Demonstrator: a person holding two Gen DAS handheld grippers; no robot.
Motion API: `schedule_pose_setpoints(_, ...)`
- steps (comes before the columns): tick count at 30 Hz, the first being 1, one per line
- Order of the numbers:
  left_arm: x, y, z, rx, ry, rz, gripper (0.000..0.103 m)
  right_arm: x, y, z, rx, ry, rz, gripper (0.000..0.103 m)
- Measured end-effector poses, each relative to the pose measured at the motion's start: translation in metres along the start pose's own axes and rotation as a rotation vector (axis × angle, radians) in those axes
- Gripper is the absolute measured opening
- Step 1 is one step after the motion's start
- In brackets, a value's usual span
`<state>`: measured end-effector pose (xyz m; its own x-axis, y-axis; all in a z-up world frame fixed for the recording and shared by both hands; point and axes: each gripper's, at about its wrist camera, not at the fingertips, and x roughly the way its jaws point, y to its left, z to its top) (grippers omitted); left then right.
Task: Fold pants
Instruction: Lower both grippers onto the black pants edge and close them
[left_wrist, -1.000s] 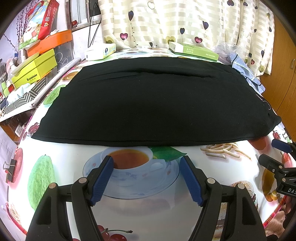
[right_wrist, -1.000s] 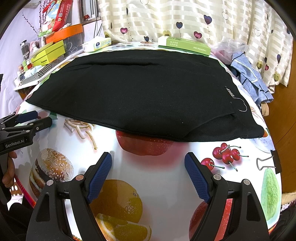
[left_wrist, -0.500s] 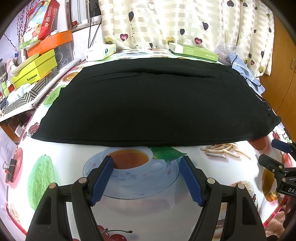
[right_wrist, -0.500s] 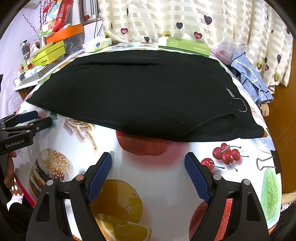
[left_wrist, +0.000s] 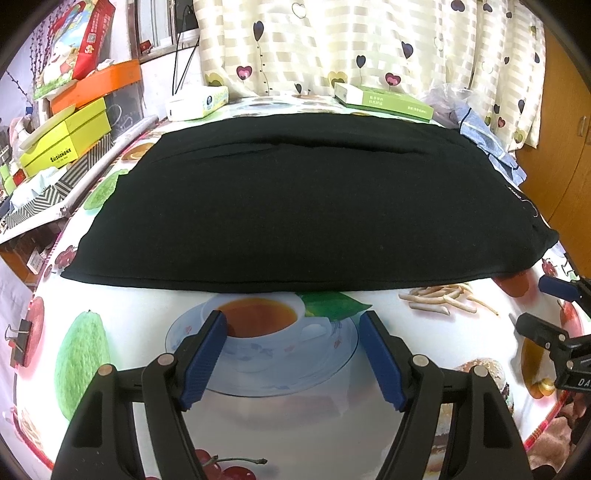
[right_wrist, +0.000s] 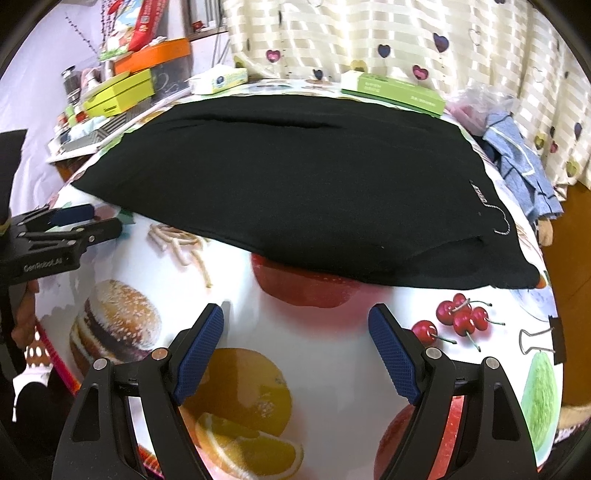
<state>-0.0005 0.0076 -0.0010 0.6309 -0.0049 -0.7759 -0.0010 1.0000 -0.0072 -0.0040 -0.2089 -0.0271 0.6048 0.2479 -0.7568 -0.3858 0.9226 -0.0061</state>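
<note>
**A:** So how far along is the fold? The black pants (left_wrist: 306, 199) are laid flat across the far half of the fruit-print tablecloth (left_wrist: 122, 325), and a doubled layer can be seen at the near right corner, so one lengthwise fold looks done.

**B:** Agreed, judged from that. The crosswise folds are still left. Nothing is gripped: the left gripper (left_wrist: 291, 354) is held wide open over the printed teacup, the right gripper (right_wrist: 295, 350) wide open too, both just short of the near hem.
</note>
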Motion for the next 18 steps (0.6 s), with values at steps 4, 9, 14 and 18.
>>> schedule_pose_setpoints(4,-0.007,0.001,0.004,0.001,-0.009,-0.025,0.074,-0.007,0.003,0.008,-0.021,-0.023,0.020,0.081)
schedule_pose_setpoints(9,-0.016,0.004,0.020,0.016,-0.038,-0.035,0.074,-0.010,0.004,0.031,-0.079,-0.048,0.031,0.081)
schedule_pose_setpoints(14,-0.014,0.013,0.048,0.047,-0.068,-0.021,0.074,-0.004,0.000,0.063,-0.139,-0.073,0.067,0.081)
schedule_pose_setpoints(18,-0.007,0.023,0.072,0.044,-0.082,-0.031,0.074,0.005,-0.006,0.088,-0.174,-0.081,0.089,0.081)
